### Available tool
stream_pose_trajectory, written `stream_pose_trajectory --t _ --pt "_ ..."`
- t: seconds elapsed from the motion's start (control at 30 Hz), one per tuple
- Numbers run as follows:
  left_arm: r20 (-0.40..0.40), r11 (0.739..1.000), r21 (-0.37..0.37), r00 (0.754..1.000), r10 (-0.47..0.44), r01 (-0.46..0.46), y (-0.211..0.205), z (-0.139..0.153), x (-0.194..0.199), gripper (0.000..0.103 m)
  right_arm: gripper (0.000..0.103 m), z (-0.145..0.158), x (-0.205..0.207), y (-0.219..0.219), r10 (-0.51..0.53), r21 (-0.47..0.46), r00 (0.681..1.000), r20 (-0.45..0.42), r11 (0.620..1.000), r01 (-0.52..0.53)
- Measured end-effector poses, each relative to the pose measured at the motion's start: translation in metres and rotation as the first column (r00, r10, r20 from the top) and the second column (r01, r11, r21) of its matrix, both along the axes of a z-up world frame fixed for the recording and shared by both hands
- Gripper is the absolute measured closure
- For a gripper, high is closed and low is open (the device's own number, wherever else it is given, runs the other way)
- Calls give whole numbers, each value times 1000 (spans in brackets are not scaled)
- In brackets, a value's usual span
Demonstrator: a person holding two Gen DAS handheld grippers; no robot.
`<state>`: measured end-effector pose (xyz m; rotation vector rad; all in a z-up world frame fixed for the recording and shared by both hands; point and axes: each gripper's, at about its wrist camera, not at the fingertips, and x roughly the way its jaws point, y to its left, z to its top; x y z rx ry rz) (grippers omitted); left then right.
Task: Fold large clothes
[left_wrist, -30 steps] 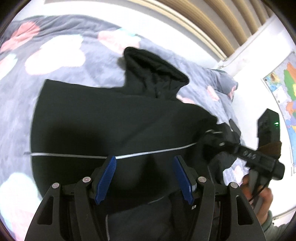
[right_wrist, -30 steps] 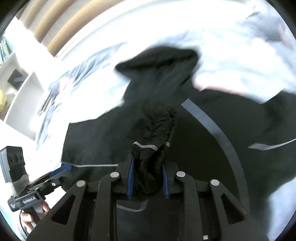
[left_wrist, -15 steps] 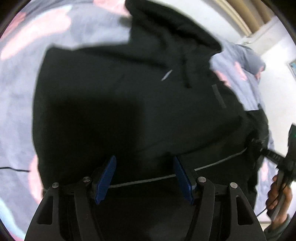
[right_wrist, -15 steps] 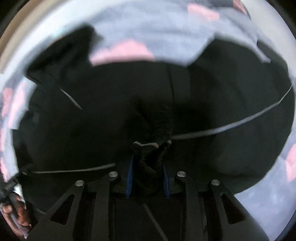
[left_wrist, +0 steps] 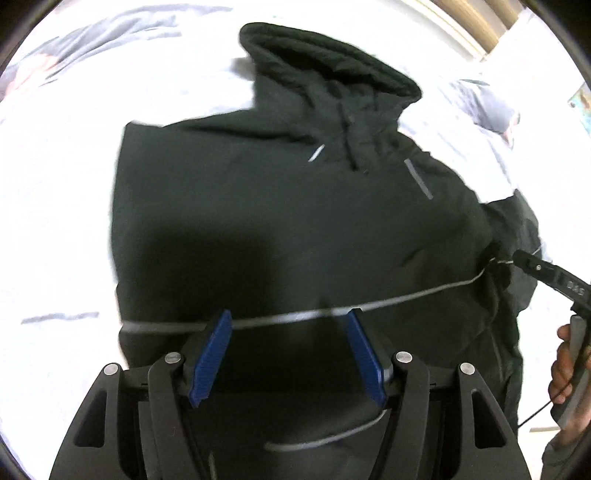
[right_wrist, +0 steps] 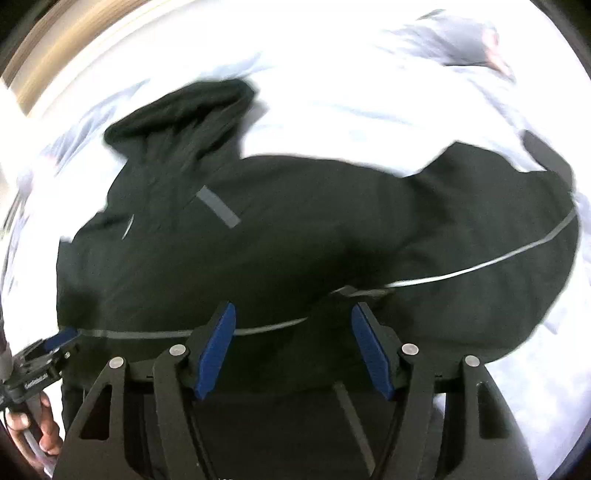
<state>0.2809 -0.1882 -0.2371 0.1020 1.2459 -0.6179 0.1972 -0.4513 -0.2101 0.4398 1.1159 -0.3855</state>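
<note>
A black hoodie (left_wrist: 280,221) with thin grey reflective stripes lies spread on a bed, hood (left_wrist: 325,70) pointing away. It also shows in the right wrist view (right_wrist: 295,236). My left gripper (left_wrist: 288,350) is open and empty over the hoodie's near hem. My right gripper (right_wrist: 293,349) is open and empty over the hem further right. In the left wrist view the right gripper (left_wrist: 517,258) shows at the hoodie's right edge. In the right wrist view the left gripper (right_wrist: 55,341) shows at the hoodie's left edge.
The bedcover (left_wrist: 55,184) is overexposed white around the hoodie, with grey patterned parts at the far edge (right_wrist: 461,40). A wooden slatted headboard (left_wrist: 480,22) runs behind the bed. A hand (left_wrist: 565,365) holds the right gripper's handle.
My right gripper was shut on a bunched sleeve; it has let go and now stands open. Both cameras have pulled back, so the whole hoodie shows flatter on the bed.
</note>
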Motion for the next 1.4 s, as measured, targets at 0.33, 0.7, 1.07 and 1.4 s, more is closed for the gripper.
stream_pose_trajectory --t 0.33,0.7,1.07,1.4 --pt "-19 999 31 1000 15 -14 27 22 -21 37 42 -21 6 28 15 107 992 -128 994 -1" --pt "81 997 -76 997 -13 19 102 110 -152 37 41 43 -121 57 -110 30 989 -101 993 113" --pt "109 996 -82 993 38 -29 69 131 -228 37 15 74 -184 -8 -180 -126 980 -85 978 169" --pt "100 996 -67 993 60 -54 -27 132 -274 37 16 70 -227 -141 -219 11 975 -31 976 220"
